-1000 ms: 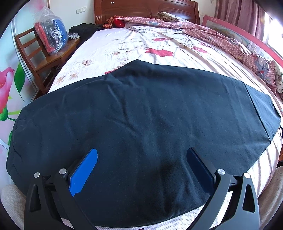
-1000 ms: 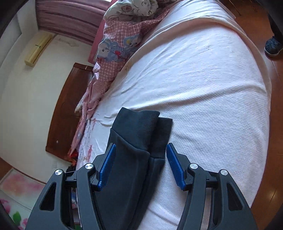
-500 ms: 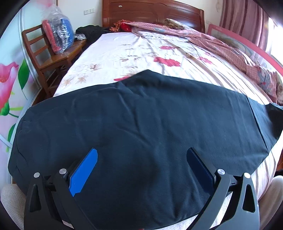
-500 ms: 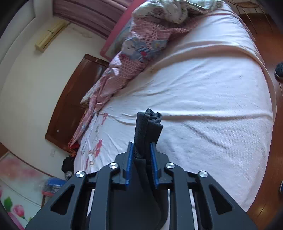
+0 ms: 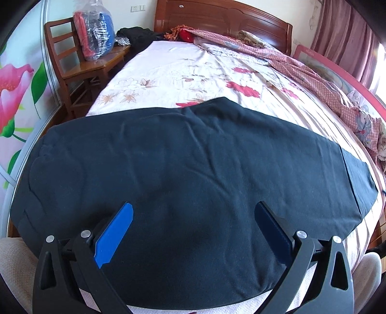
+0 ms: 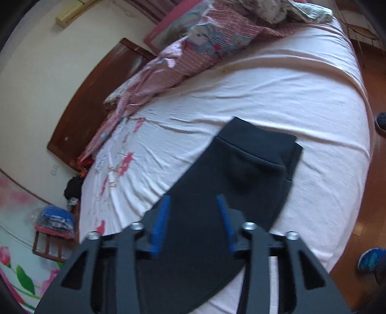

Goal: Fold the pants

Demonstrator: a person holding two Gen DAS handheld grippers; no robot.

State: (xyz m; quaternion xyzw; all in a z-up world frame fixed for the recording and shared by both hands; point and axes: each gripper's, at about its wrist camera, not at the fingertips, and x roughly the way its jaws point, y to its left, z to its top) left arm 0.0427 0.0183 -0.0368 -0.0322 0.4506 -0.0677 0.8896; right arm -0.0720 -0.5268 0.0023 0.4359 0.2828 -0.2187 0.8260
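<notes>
Dark navy pants (image 5: 193,174) lie flat across the near end of the bed (image 5: 181,67), legs stacked, cuffs to the right. My left gripper (image 5: 193,205) hovers open over the near middle of the pants, with only fabric below its blue pads. In the right wrist view the cuff end of the pants (image 6: 241,164) rests on the white sheet (image 6: 289,96), its two ribbed cuffs (image 6: 260,142) slightly offset. My right gripper (image 6: 193,198) is above that leg with its jaws opening. The pads press on nothing, and the cloth lies beneath them.
A wooden chair (image 5: 79,70) holding a plastic-wrapped bundle (image 5: 96,36) stands left of the bed. A pink patterned quilt (image 5: 313,72) is heaped along the far right side below the wooden headboard (image 5: 217,17). Blue shoes (image 6: 369,258) stand on the wood floor beside the bed.
Half a second ago the right gripper was shut on the bunched cuffs. Now it has let go and risen, and the cuffs lie flat. The left gripper has drifted slightly and stays open.
</notes>
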